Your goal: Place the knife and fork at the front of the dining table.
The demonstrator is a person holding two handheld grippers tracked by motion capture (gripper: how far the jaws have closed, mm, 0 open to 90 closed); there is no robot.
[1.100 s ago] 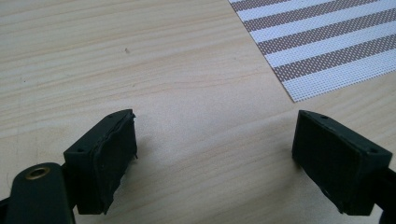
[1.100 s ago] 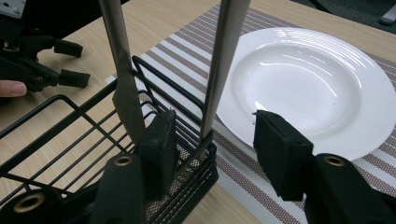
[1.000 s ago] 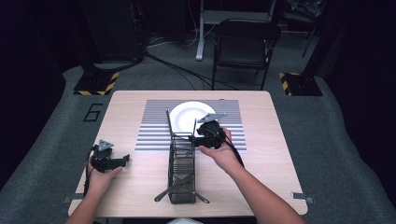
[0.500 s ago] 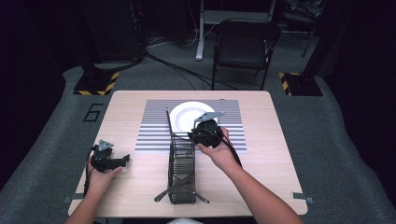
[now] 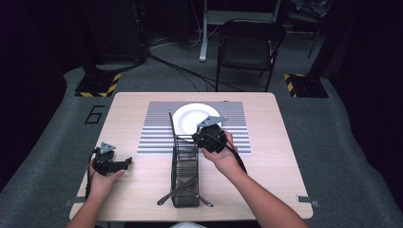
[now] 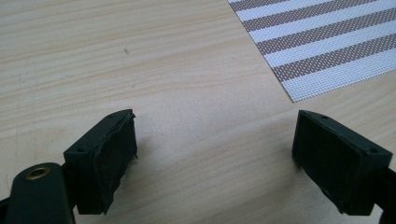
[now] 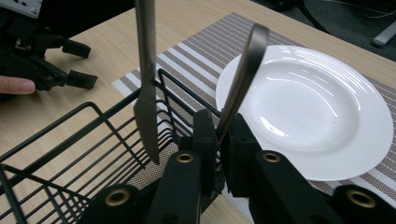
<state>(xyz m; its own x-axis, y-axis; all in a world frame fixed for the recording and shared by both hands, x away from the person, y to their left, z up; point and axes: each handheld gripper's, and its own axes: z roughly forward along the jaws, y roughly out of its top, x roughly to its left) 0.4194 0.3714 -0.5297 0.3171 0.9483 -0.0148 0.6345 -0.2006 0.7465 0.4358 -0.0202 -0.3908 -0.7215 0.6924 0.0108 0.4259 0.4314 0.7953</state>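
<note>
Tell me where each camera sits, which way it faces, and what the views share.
High view: above the person's side, looking forward and down on the table; both forearms, left gripper and right gripper show.
Left gripper view: behind open jaws, facing bare table and placemat.
Right gripper view: behind jaws shut on a utensil handle, facing wire rack and plate.
Shared: the placemat shows in all three.

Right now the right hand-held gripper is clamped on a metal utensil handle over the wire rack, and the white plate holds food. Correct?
Not quite: the white plate is empty, as the right gripper view shows. The right hand-held gripper is indeed clamped on the utensil handle over the wire rack.
</note>
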